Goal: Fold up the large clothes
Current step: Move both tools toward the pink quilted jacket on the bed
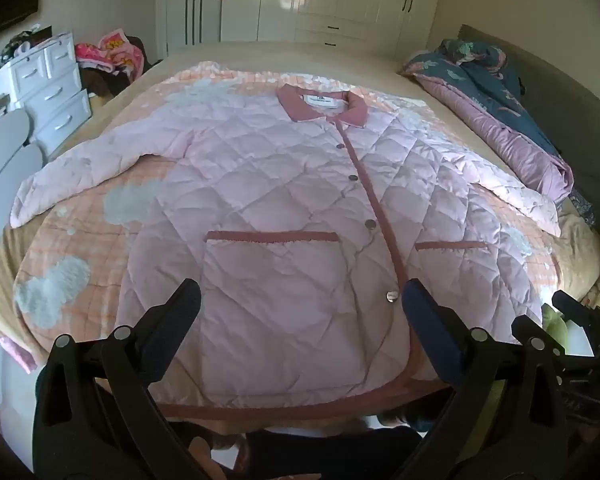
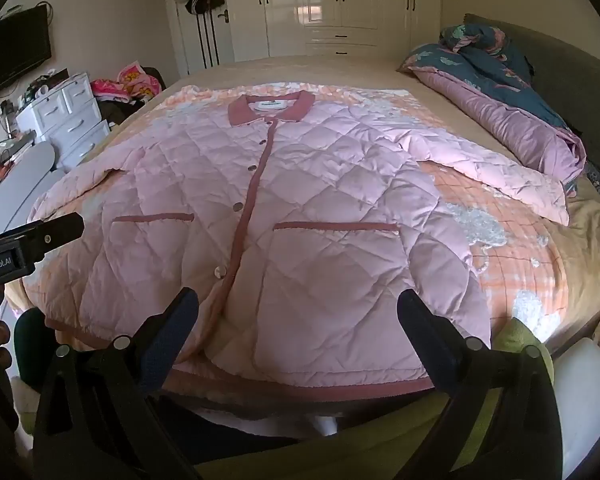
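Puffy pink quilted jacket (image 1: 284, 208) lies flat and buttoned on the bed (image 1: 204, 60), collar at 12 o'clock, darker pink trim. Left tool (image 1: 300, 300) and right tool (image 2: 298, 300) both spread wide, seemingly hovering over the hem at 6 o'clock.

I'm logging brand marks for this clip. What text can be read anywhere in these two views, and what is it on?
"GenRobot.AI", first letter cut off by the frame edge: on the left gripper, seen from the right wrist view.
Neck label inside the jacket collar: printed, too small and blurred to read.
Nothing else legible.
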Tool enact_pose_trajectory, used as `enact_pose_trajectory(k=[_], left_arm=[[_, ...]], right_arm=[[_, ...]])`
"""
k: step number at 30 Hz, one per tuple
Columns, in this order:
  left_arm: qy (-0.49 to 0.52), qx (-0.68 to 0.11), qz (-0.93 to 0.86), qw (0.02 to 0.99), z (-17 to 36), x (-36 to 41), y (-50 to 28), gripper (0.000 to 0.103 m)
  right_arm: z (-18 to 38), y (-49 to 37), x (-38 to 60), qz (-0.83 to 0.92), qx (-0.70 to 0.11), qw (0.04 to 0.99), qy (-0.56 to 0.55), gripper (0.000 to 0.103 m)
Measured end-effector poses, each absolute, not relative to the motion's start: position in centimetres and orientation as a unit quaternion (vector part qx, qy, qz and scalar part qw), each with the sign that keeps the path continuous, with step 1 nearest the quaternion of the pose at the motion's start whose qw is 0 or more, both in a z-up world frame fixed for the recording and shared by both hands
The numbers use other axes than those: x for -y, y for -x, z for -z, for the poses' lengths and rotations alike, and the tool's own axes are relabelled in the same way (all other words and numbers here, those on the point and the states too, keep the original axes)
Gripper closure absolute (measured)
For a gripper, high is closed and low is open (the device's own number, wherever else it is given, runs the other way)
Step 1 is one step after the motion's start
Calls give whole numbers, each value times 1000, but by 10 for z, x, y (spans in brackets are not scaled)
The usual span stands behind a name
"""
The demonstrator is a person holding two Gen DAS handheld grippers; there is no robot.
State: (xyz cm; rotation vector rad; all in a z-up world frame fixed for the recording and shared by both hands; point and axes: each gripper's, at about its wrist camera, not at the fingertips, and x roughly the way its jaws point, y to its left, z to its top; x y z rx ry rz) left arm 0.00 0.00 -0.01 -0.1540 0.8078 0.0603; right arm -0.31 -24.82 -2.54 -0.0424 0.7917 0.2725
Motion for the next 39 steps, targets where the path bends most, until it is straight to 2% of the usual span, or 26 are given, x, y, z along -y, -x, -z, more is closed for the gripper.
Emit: enact_pose_trajectory(k=[39], left_arm=[[79,-404,-22,911,11,-4,2,9]], right_arm=[[19,7,246,-126,-373,919,26,4]])
